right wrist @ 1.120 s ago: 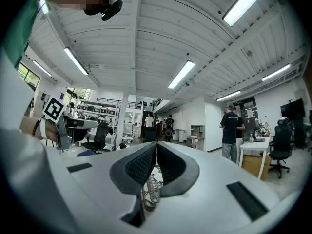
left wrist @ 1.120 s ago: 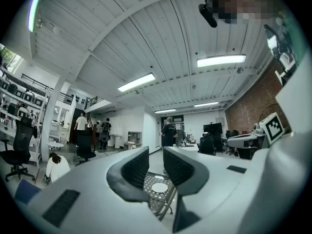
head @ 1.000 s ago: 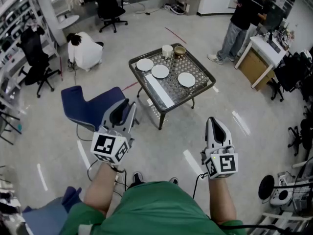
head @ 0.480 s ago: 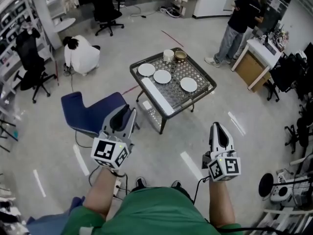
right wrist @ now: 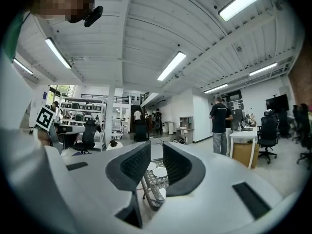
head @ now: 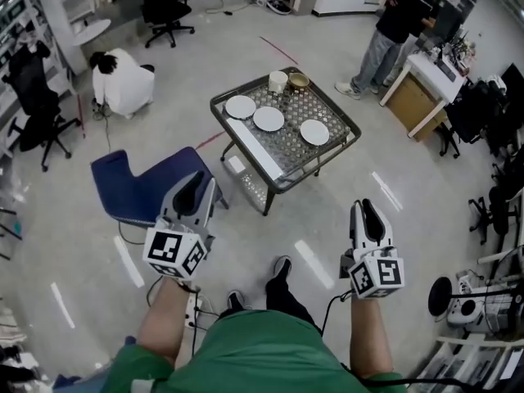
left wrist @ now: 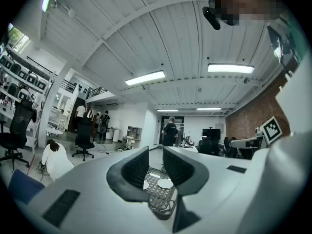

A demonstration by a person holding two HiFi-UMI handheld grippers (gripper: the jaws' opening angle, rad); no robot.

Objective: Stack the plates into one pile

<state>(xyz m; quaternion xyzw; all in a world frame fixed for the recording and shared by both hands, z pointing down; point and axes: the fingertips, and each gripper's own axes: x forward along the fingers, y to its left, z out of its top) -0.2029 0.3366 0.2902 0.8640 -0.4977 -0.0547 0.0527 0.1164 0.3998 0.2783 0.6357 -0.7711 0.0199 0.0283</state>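
Though ribbed fingers (left wrist: 134, 167) empty, L gripper (head: 196, 185) ajar, R gripper (head: 365, 213) just opening: round plates (head: 268, 119), mesh table (head: 304, 151).

open-plan lab: office chairs (head: 160, 6), equipment shelves (left wrist: 19, 82), desks (head: 422, 84).

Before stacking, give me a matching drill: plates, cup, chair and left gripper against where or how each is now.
1 plates
2 white cup
3 blue chair
4 left gripper

A left of the table in the head view
B jaws apart, nothing between
C side by side on the table, unstacked
D at the table's far edge, beside the brown bowl

Pairs: 1-C, 2-D, 3-A, 4-B
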